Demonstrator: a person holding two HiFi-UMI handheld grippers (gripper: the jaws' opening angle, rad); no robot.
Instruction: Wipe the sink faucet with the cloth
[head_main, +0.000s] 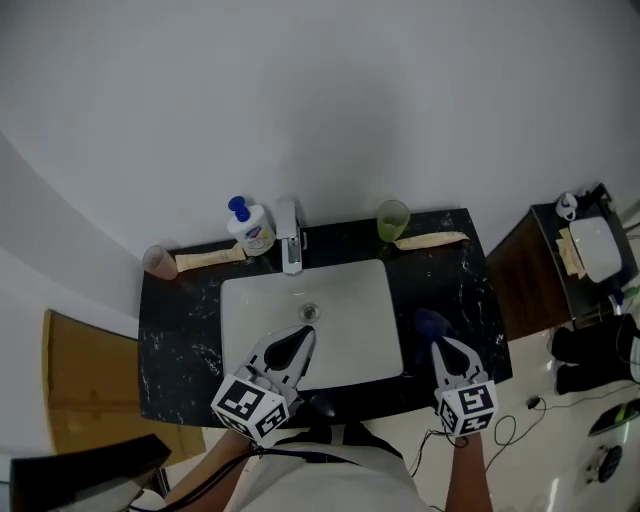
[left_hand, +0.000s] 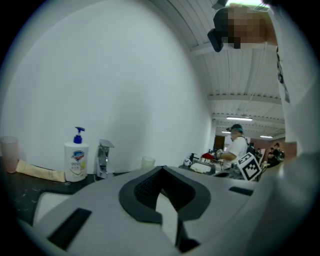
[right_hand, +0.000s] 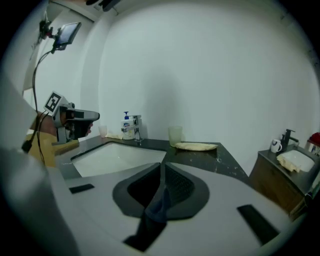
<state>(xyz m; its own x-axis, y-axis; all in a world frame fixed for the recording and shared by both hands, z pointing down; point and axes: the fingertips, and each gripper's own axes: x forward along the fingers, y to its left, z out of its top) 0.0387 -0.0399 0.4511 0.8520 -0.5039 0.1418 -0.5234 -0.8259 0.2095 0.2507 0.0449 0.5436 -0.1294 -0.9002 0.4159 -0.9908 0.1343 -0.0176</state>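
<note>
Two claws are being held at the near edge of the desk (head_main: 465, 270). The left claw (head_main: 303, 338) is being held clenched on nothing above the sink (head_main: 350, 300). The right claw (head_main: 441, 346) is being pressed shut on the dark blue cloth (right_hand: 158, 204), well short of the faucet (head_main: 290, 236) at the far rim. Only a small fold seems to be being pinched, so the cloth could be dragged free once rubbing begins. The soap bottle (head_main: 251, 229), just beside the faucet, and the green cup (head_main: 392, 220) are being left exposed to a knock from any wide sweep.
</note>
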